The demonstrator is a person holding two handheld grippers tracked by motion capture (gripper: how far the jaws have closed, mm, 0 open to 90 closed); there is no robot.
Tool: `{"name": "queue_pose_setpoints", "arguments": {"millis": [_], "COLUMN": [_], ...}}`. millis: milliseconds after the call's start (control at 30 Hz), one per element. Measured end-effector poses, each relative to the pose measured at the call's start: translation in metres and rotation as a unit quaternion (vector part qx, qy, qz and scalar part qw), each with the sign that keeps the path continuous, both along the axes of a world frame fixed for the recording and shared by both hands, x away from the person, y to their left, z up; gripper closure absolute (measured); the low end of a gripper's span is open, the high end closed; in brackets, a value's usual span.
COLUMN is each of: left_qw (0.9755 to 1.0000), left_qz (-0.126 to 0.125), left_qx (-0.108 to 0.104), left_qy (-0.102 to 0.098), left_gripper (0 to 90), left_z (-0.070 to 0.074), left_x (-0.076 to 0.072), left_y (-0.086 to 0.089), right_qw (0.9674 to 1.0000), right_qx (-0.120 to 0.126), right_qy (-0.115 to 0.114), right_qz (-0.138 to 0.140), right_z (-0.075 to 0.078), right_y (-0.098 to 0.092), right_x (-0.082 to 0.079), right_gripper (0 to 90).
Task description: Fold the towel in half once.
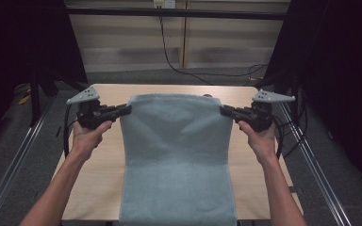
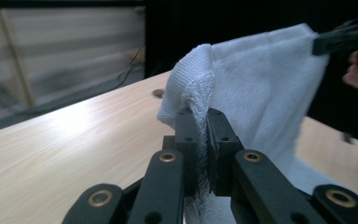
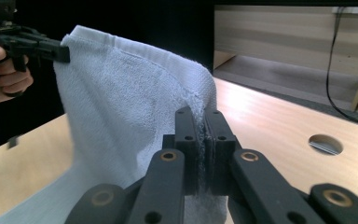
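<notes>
Showing cable hole [image 3: 325,144] beyond right hand-held gripper [image 3: 203,135] pinching towel [image 3: 135,102].

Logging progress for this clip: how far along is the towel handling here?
Done: both far corners are gripped, the left gripper and right gripper each shut on the light blue towel. In hand: the far half is lifted while the near half lies on the wooden table. Left, probably: folding it over.

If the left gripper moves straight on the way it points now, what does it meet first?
The towel itself: the left gripper is shut on one upper corner and points across the raised cloth. Beyond it, probably the right gripper at the other corner, though depth is unclear.
</notes>
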State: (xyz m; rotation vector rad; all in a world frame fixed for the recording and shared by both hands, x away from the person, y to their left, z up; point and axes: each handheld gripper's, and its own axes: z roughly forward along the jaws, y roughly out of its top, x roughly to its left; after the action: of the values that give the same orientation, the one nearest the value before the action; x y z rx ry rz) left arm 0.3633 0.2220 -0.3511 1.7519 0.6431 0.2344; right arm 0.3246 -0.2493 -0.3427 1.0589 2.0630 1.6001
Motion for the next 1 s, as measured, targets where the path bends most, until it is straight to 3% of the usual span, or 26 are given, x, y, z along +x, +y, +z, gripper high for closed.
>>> {"name": "queue_pose_setpoints", "arguments": {"millis": [133, 267, 300, 433, 533, 633, 733, 767, 833, 933, 1000], "left_qw": [0.9999, 0.9994, 0.9992, 0.9979, 0.9958, 0.9920, 0.9837, 0.9817, 0.9771, 0.9730, 0.9704], "left_qz": [-0.005, -0.009, 0.000, -0.011, -0.018, -0.029, -0.037, -0.037, -0.046, -0.051, -0.052], "left_qx": [0.007, 0.001, 0.017, 0.027, 0.042, 0.063, 0.096, 0.110, 0.116, 0.124, 0.138], "left_qy": [0.005, 0.033, 0.035, 0.059, 0.079, 0.106, 0.147, 0.151, 0.172, 0.188, 0.191], "left_gripper": [85.2, 85.2, 85.3, 85.3, 85.2, 85.2, 85.2, 85.1, 85.1, 84.9, 84.9], "left_z": [-0.010, -0.028, -0.032, -0.051, -0.067, -0.086, -0.107, -0.113, -0.125, -0.138, -0.144], "left_x": [-0.022, -0.042, -0.048, -0.075, -0.092, -0.106, -0.120, -0.124, -0.128, -0.128, -0.126], "left_y": [0.007, 0.012, 0.012, 0.014, 0.013, 0.011, 0.007, 0.006, 0.007, 0.007, 0.005], "right_qw": [0.9998, 0.9994, 0.9993, 0.9982, 0.9971, 0.9942, 0.9895, 0.9874, 0.9824, 0.9786, 0.9740], "right_qx": [-0.019, -0.024, -0.027, -0.048, -0.052, -0.061, -0.070, -0.082, -0.099, -0.102, -0.121], "right_qy": [0.001, 0.012, 0.015, 0.027, 0.050, 0.084, 0.121, 0.129, 0.151, 0.172, 0.184], "right_qz": [0.011, 0.021, 0.019, 0.025, 0.026, 0.029, 0.038, 0.041, 0.050, 0.049, 0.052], "right_z": [-0.008, -0.020, -0.022, -0.032, -0.050, -0.076, -0.099, -0.105, -0.118, -0.133, -0.141], "right_y": [0.003, 0.001, 0.000, 0.000, 0.001, 0.003, 0.006, 0.008, 0.012, 0.014, 0.017], "right_x": [-0.030, -0.058, -0.065, -0.089, -0.103, -0.114, -0.124, -0.128, -0.133, -0.141, -0.142], "right_gripper": [86.0, 86.0, 86.0, 86.0, 86.0, 86.0, 86.0, 85.9, 85.9, 85.9, 85.9]}}
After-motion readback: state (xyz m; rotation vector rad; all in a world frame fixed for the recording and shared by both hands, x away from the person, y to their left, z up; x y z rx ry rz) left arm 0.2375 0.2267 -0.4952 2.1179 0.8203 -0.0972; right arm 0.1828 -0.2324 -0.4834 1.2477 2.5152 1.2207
